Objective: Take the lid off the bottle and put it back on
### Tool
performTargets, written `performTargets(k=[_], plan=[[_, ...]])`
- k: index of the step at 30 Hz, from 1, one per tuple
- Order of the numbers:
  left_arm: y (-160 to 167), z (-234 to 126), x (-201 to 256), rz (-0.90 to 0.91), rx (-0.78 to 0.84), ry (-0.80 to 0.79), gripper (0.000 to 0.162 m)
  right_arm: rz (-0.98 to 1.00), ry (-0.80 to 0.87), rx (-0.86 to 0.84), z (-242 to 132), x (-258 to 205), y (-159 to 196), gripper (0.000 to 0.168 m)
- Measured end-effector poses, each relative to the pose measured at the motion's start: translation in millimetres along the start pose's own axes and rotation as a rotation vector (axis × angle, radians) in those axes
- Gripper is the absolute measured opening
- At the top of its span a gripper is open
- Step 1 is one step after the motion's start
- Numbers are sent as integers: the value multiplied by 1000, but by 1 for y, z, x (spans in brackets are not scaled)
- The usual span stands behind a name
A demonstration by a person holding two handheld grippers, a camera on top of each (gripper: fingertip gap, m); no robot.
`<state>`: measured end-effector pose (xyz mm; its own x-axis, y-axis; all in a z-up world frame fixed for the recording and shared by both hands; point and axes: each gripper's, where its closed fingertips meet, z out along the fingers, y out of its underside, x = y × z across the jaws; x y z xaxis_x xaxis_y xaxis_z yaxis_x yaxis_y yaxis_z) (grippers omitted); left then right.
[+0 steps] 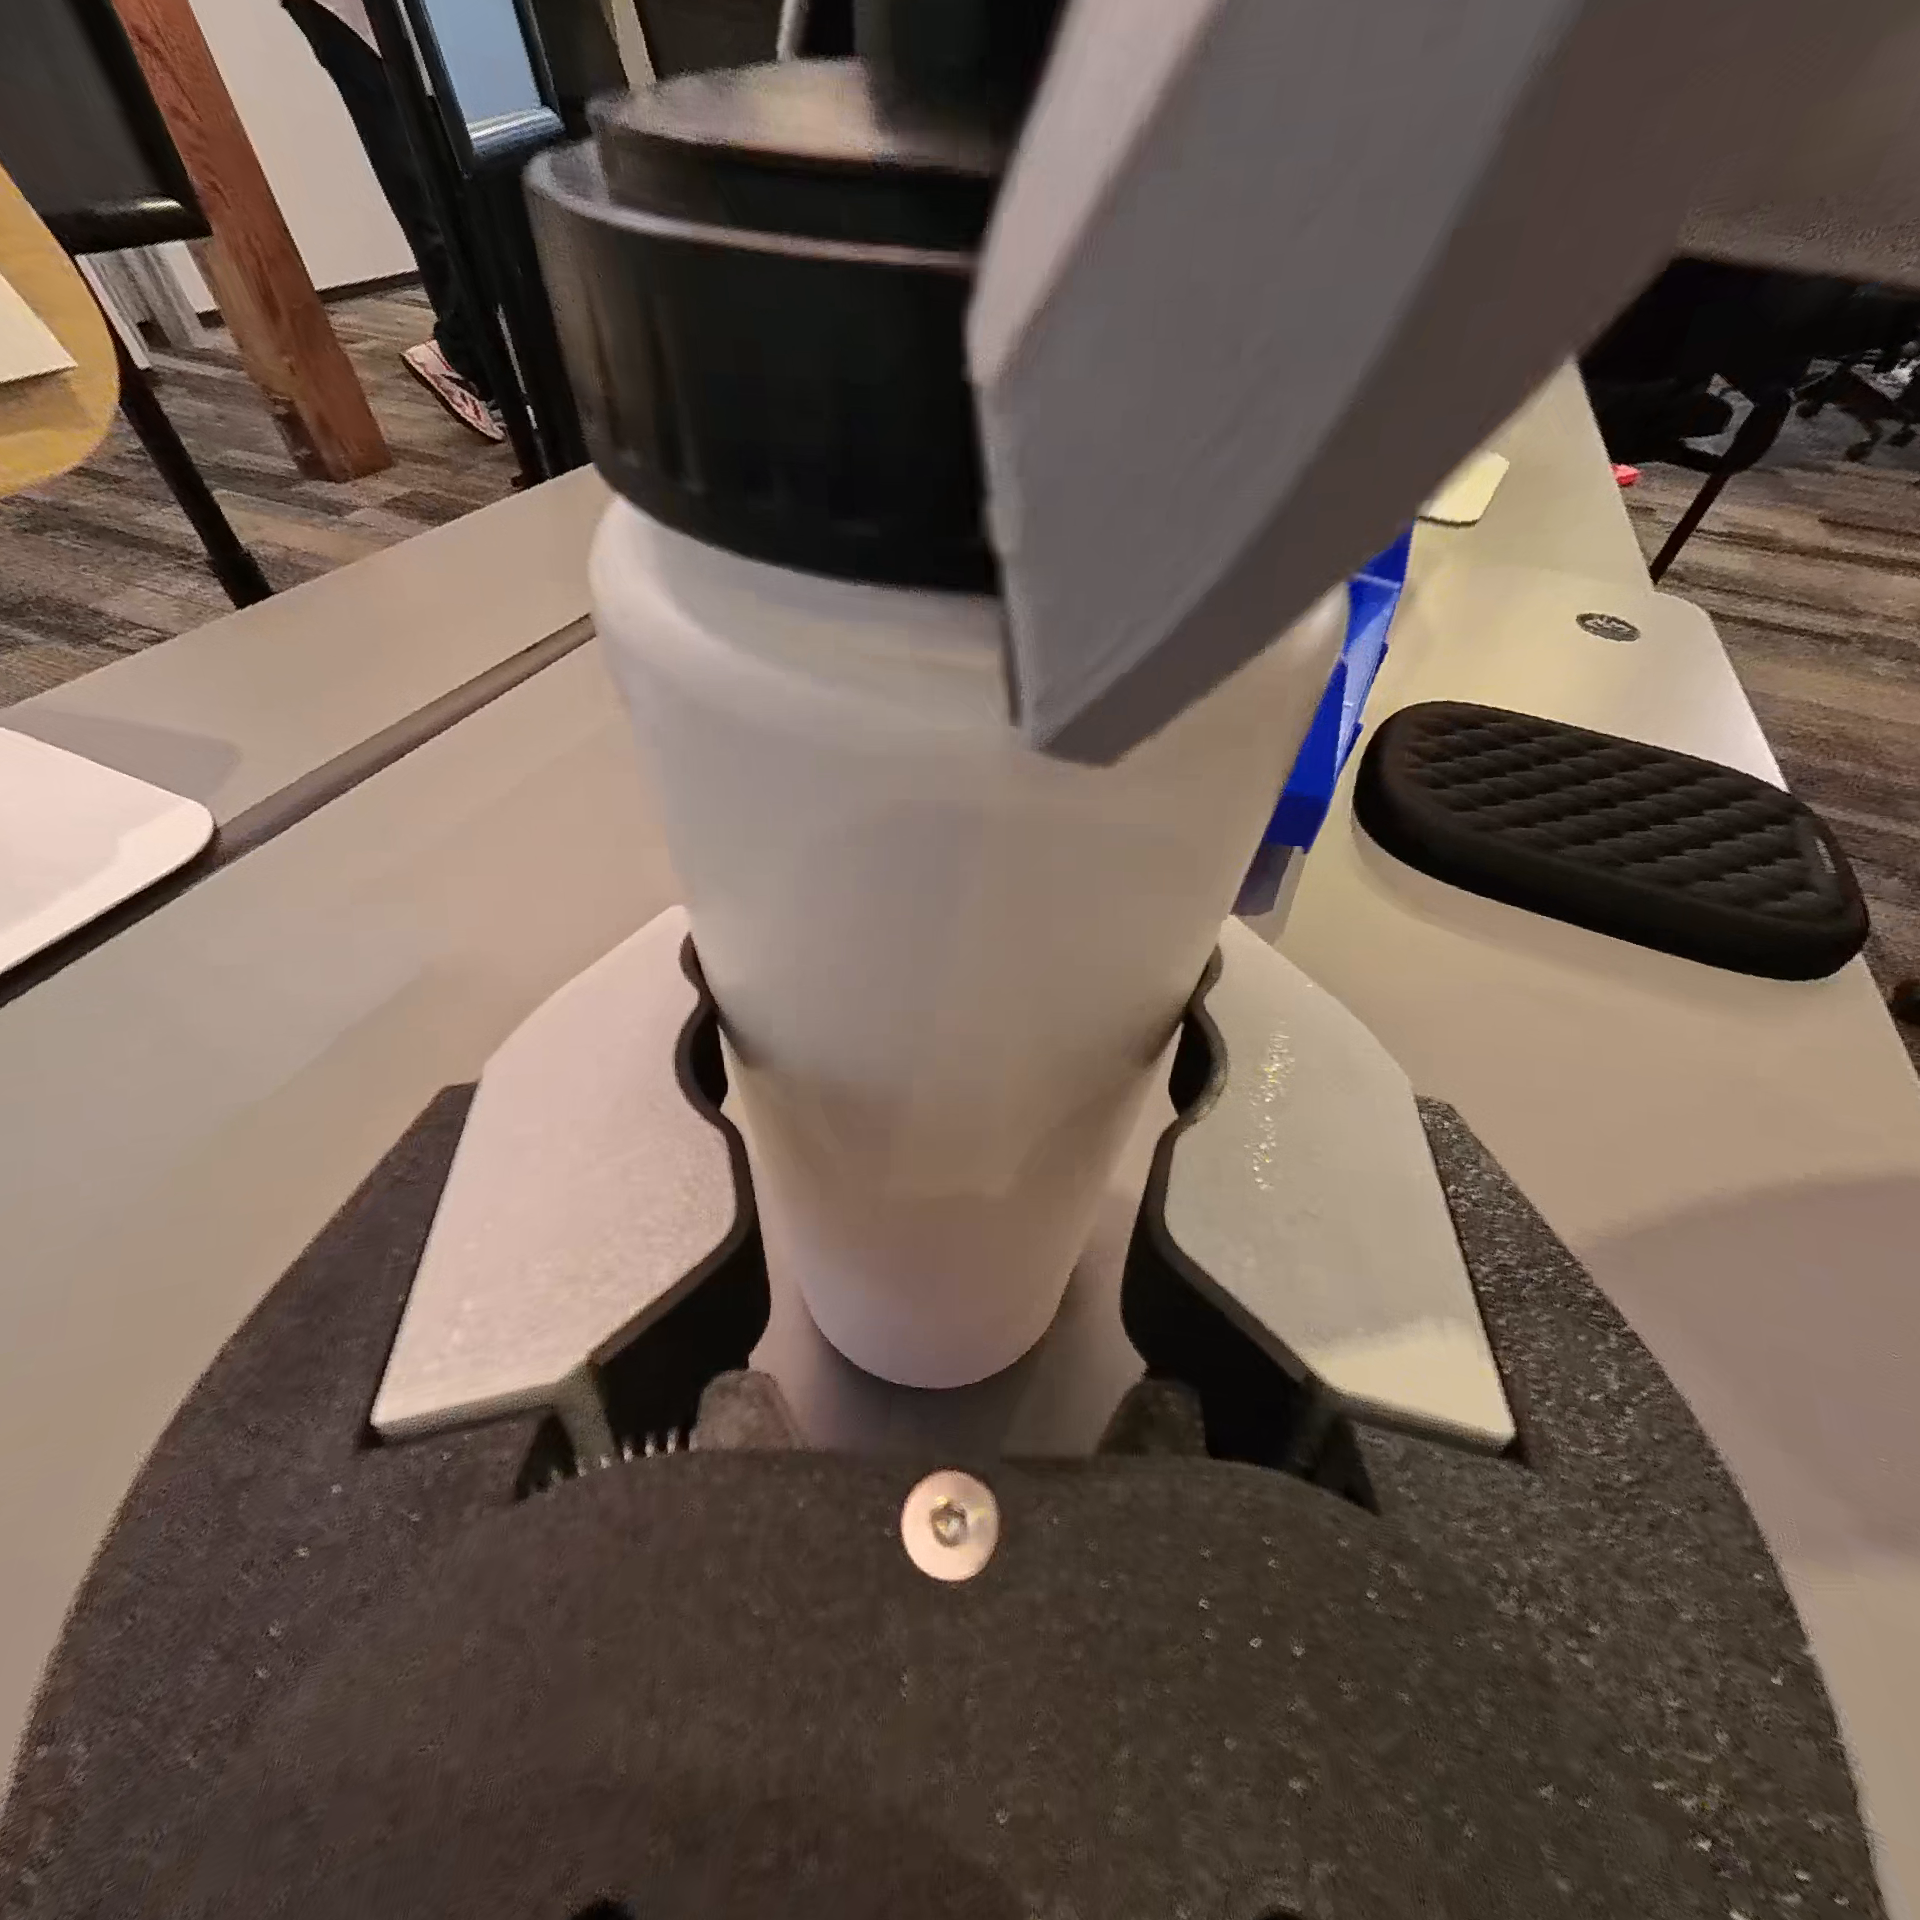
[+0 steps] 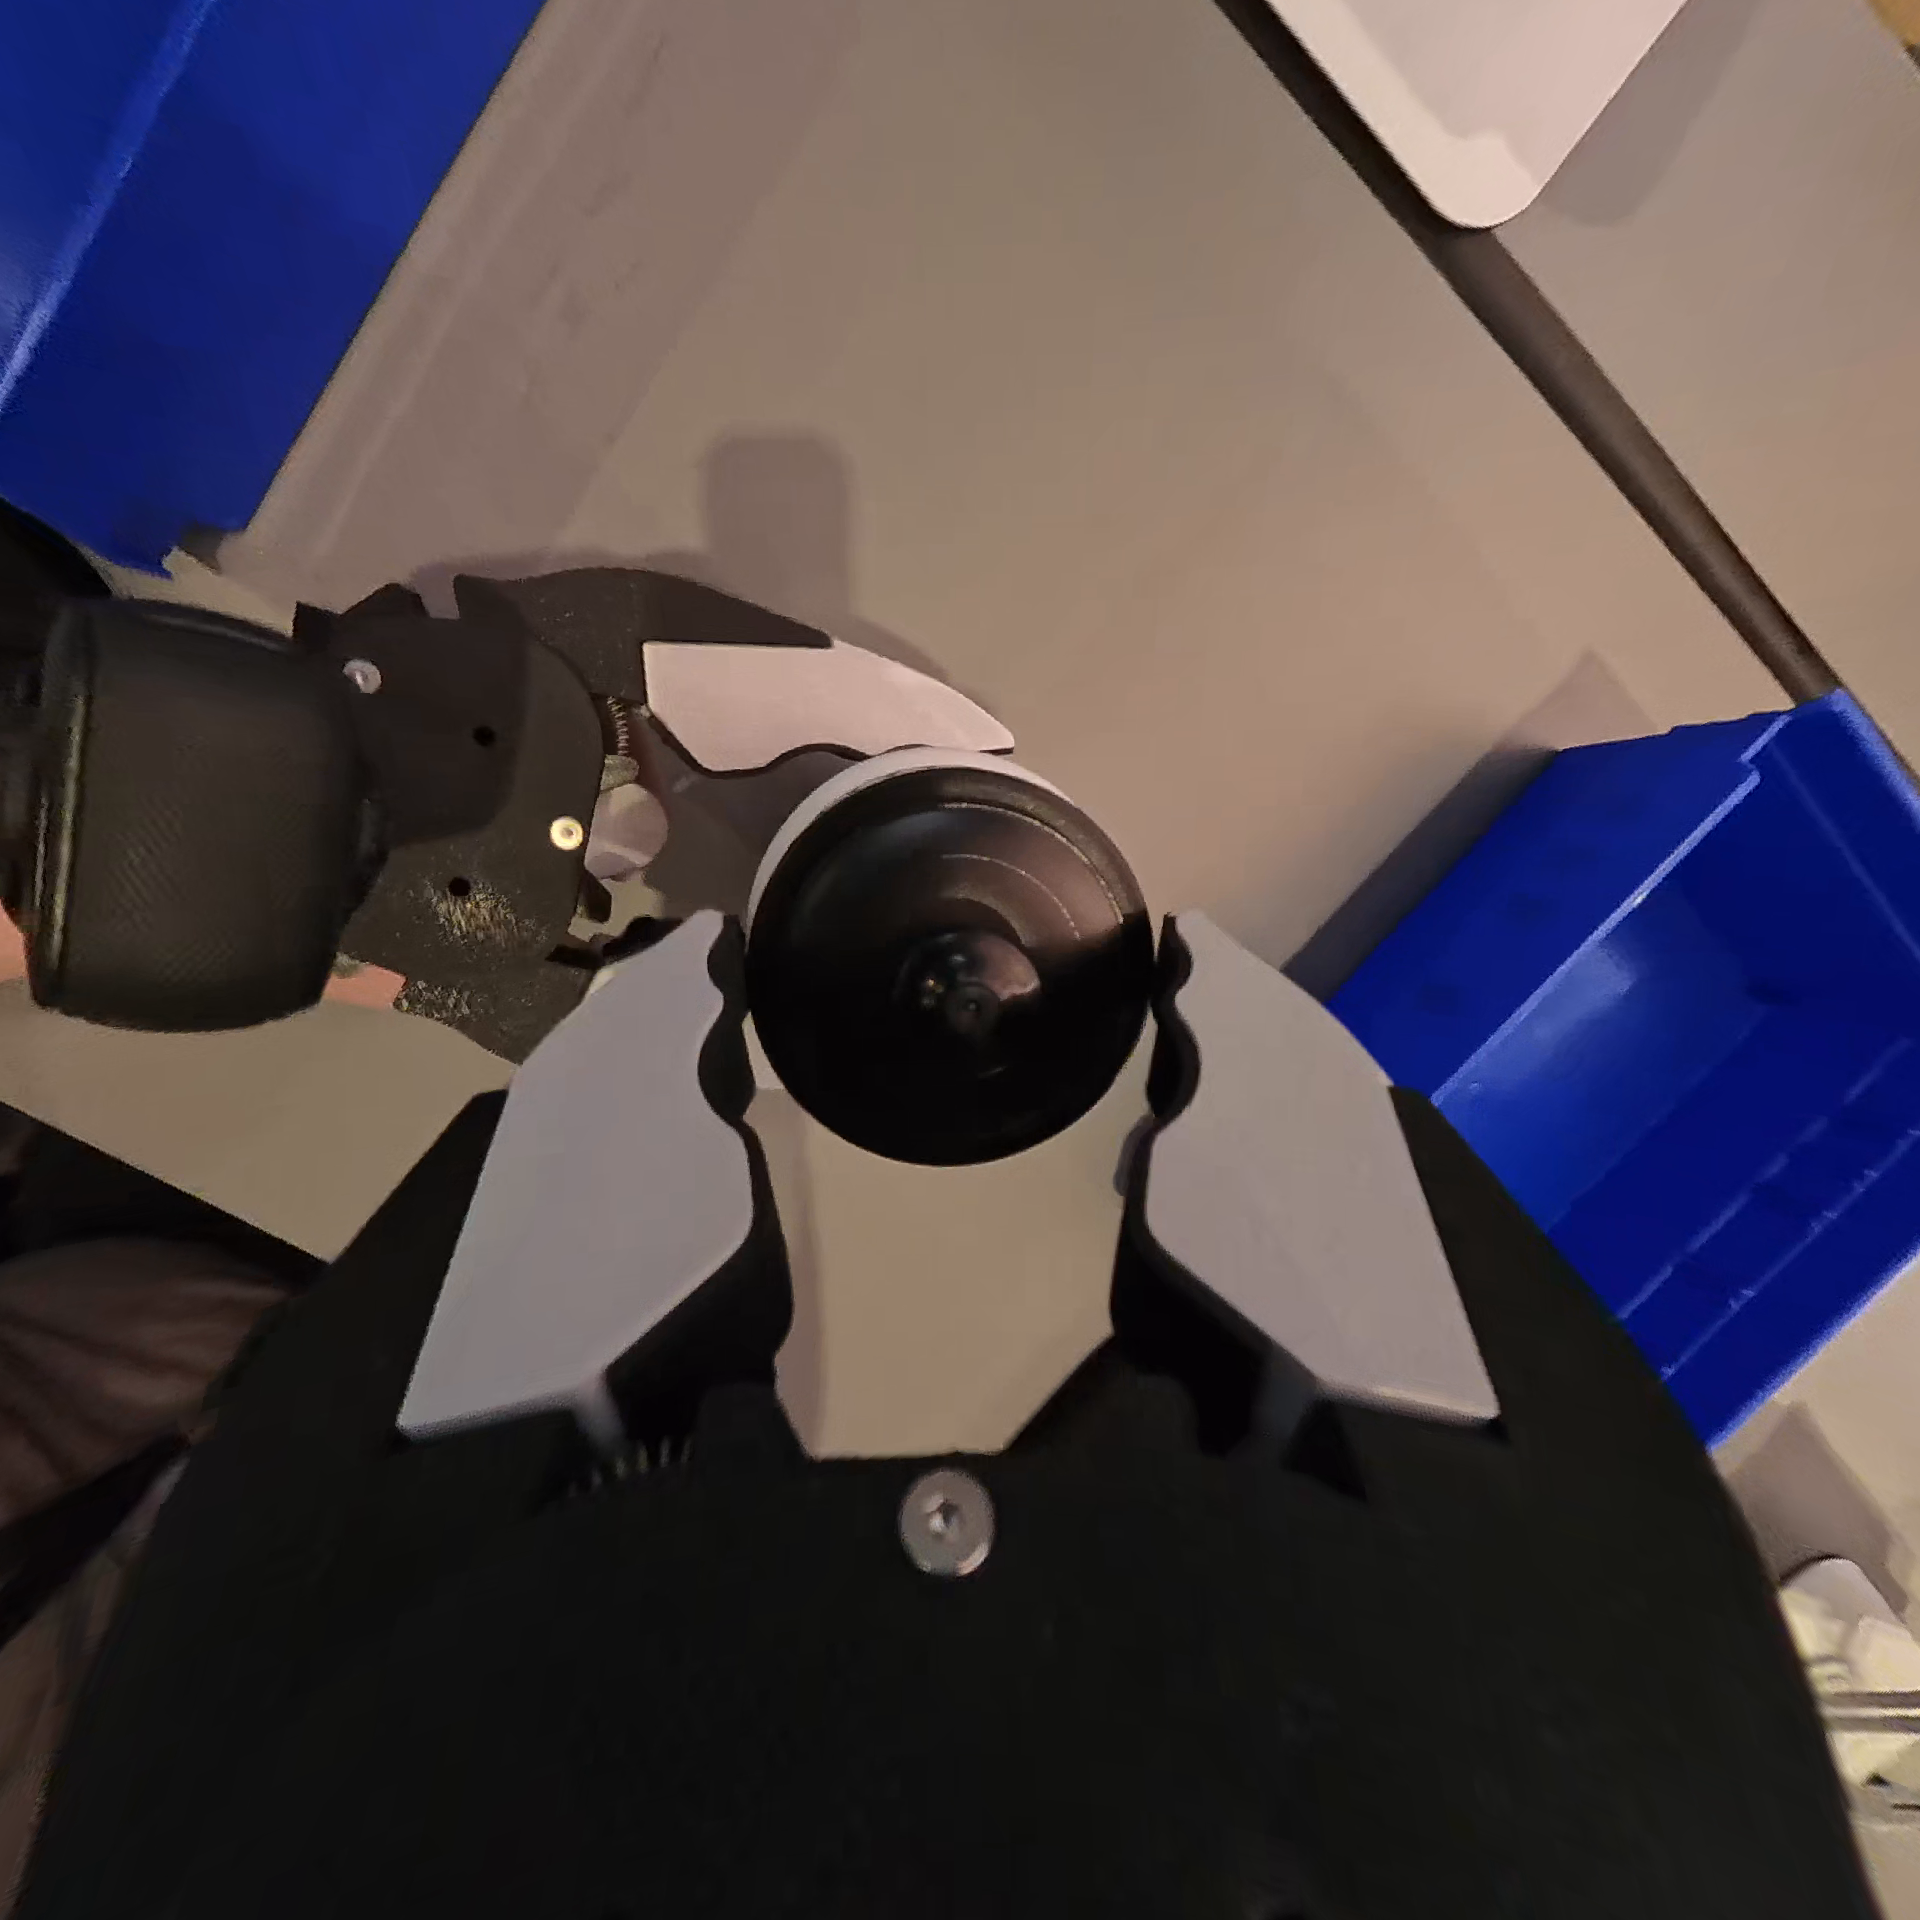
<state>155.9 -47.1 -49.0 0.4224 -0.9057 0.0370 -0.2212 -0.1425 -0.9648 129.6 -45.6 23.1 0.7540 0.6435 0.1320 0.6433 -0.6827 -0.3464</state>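
Grey desk; wood-plank floor; brown wooden post; blue bins on desk.

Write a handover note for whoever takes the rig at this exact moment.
Left gripper: shut on the white plastic bottle, low on its body; the bottle stands upright over the grey table.
Right gripper: comes from above, its fingers on either side of the black round screw lid and touching it.
Lid sits on the bottle's neck; whether it is tight or loose does not show.
Done: both grips set.
Left: cannot tell which half of the job this is; check the lid's seating before twisting.
Nearby: blue plastic bins.
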Motion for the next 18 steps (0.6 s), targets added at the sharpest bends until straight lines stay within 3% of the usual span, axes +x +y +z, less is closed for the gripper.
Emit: performTargets(k=[9, 12, 14, 18], plan=[[-1, 2, 6, 26, 23, 78, 85, -353, -185, 43, -22, -1, -5, 86], [-1, 2, 7, 29, 26, 86, 85, -379, -170, -8, -13, 5, 4, 85], [-1, 2, 8, 31, 26, 91, 85, -357, -220, -21, -9, -2, 7, 73], [-1, 2, 8, 32, 20, 89, 85, -354, -178, -48, -3, -3, 9, 77]])
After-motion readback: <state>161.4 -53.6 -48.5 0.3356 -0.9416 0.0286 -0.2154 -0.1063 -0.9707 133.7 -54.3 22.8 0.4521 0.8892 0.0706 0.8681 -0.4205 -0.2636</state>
